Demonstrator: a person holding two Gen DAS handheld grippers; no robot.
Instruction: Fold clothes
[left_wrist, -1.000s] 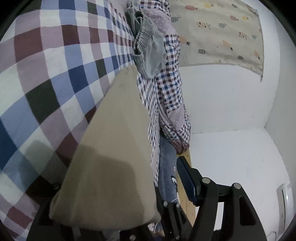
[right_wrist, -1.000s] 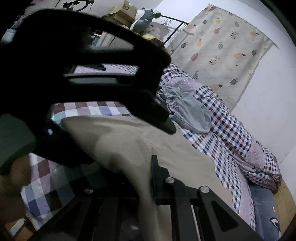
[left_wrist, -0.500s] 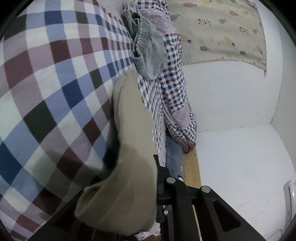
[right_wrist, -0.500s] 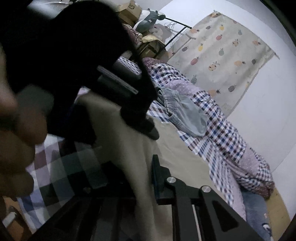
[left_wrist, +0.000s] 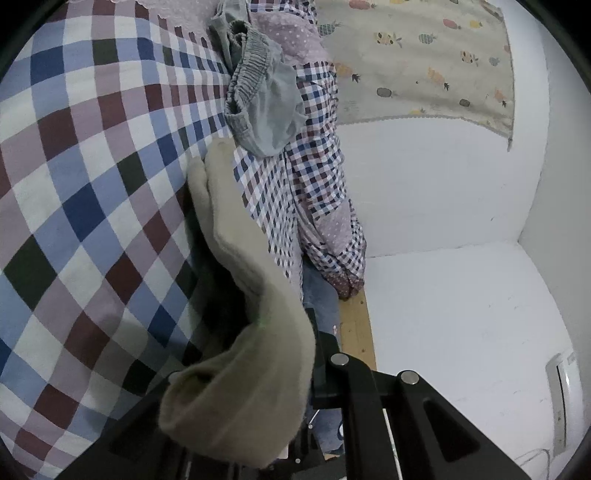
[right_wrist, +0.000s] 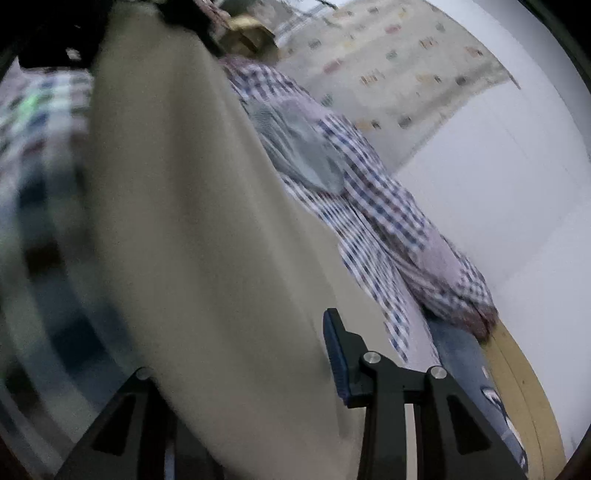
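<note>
mid-fold on the beige garment (left_wrist: 251, 354) above the checked bedspread (left_wrist: 92, 192), left gripper (left_wrist: 280, 373) clamped on its bunched edge, right gripper (right_wrist: 258, 373) jaws apart around the cloth; next, laying it flat.

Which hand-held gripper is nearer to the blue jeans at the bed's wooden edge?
Left, probably. The left hand-held gripper is right over the blue jeans, which run under its frame. The right hand-held gripper has them off to its right, apart.

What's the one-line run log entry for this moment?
step: folding | item: beige garment | left gripper: shut on garment | right gripper: garment between fingers, grip unclear | surface: checkered bedsheet
</note>
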